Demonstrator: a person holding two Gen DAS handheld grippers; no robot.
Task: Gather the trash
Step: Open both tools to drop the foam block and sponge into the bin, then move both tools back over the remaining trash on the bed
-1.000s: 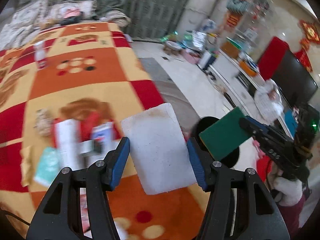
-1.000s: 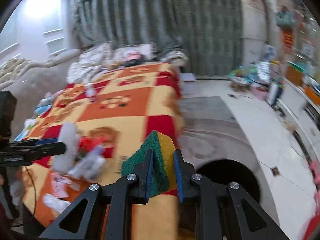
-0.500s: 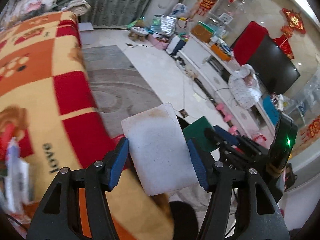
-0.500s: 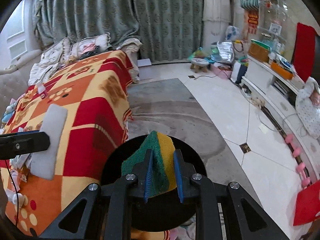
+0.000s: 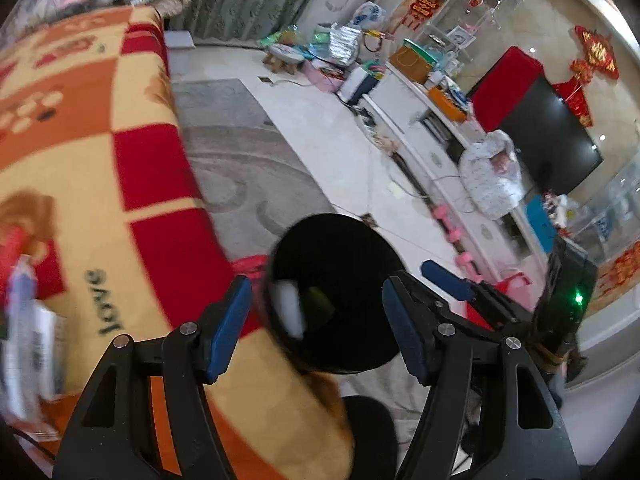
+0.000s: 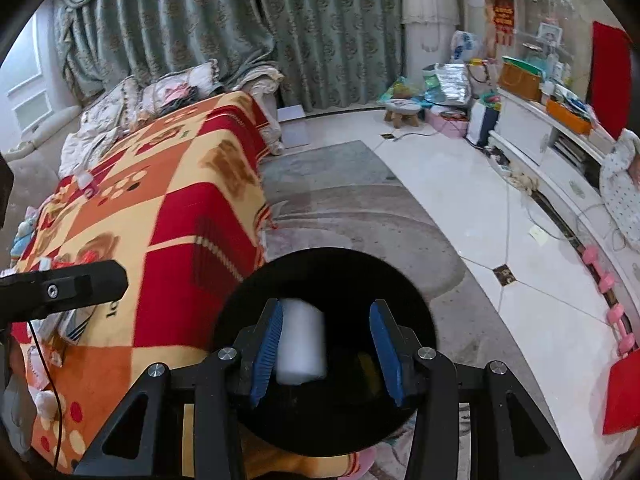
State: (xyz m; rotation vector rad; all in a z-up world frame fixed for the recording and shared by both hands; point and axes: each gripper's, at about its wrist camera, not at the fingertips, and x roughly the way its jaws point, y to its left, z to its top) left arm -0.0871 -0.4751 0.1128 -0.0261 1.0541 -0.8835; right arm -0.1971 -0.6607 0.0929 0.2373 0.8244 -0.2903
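Left gripper (image 5: pixel 316 320): we see its blue-padded jaws standing wide, having just been opening, with nothing pinched between them; it hangs over the round black trash bin (image 5: pixel 340 248).
Right gripper (image 6: pixel 326 340): our jaws here have just been opening too and stand apart, gripping nothing (the pads are clear of the foam seen between them).
White foam block (image 6: pixel 301 344): we catch it inside the bin's dark mouth, blurred; from the left wrist it shows against the bin's near-left inner wall (image 5: pixel 289 309).
Green-and-yellow scouring sponge (image 5: pixel 318 298): also down in the bin, beside the foam; from the right wrist we make out only a dim yellowish patch.
Bin's place: on the floor, tight against the corner of the red, orange and yellow checked blanket (image 6: pixel 168 216), with the grey patterned rug (image 6: pixel 344 208) behind it.
Remaining litter (image 5: pixel 28 320): packets and papers lie blurred on the blanket at the left edge.
Far side: a black television screen (image 5: pixel 548 136) above a long white cabinet (image 6: pixel 536 136).
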